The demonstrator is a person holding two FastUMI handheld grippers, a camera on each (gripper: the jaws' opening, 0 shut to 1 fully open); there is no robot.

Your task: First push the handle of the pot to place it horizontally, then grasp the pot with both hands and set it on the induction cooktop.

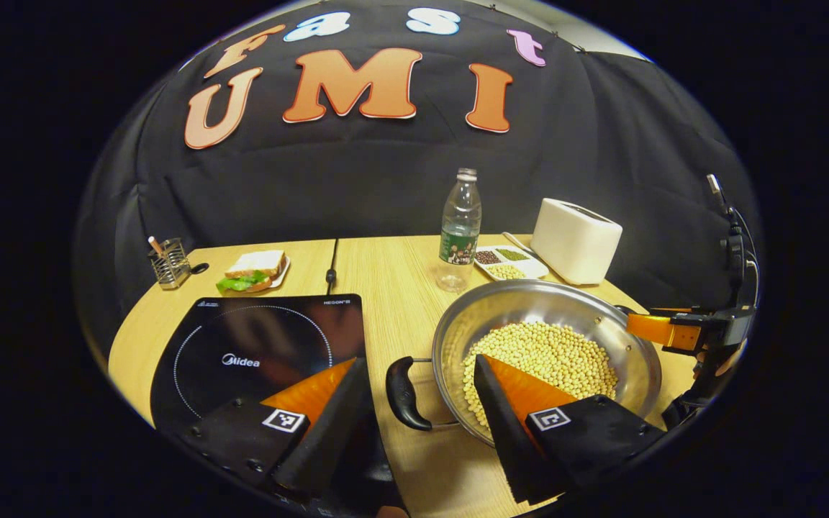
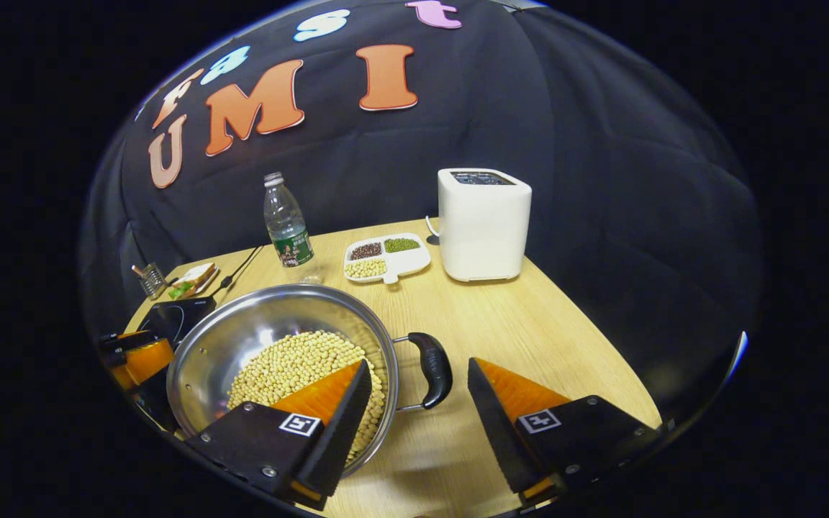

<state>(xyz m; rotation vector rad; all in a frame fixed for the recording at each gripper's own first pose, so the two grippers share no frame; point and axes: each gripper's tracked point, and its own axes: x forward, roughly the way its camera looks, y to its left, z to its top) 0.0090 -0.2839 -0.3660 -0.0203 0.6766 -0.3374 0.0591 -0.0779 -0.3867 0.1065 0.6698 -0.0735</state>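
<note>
Steel and pale beans sit closest to our jaws: we hold the left gripper (image 1: 422, 388) with its jaws spread wide and gripping nothing, one finger over the induction cooktop (image 1: 256, 352), the other over the pot's rim, and the pot's near handle (image 1: 404, 394) lying in the gap between them. In the right gripper view we hold the right gripper (image 2: 418, 392) just as wide apart and empty, one finger above the beans, the other over bare bench (image 2: 529, 324), the pot's other handle (image 2: 432, 368) between them.

We see the pot (image 1: 551, 316) standing on the bench just beside the cooktop, not on it. It is a shallow metal pan holding a layer of soybeans (image 1: 551, 356) across its bottom. Across the pot in the left gripper view the right gripper shows at the far rim, held by a hand.

Behind the pot stands a clear plastic bottle (image 1: 459, 230), upright and seemingly empty. Next to it lies a white divided dish (image 2: 386, 257) with dark, green and pale beans in separate compartments, then a white toaster (image 2: 483, 223). Beyond the cooktop, a sandwich (image 1: 255, 270) rests on a small plate, and a wire holder (image 1: 168, 262) stands near the bench's far corner. A black cable (image 1: 332, 266) runs across the bench behind the cooktop.
</note>
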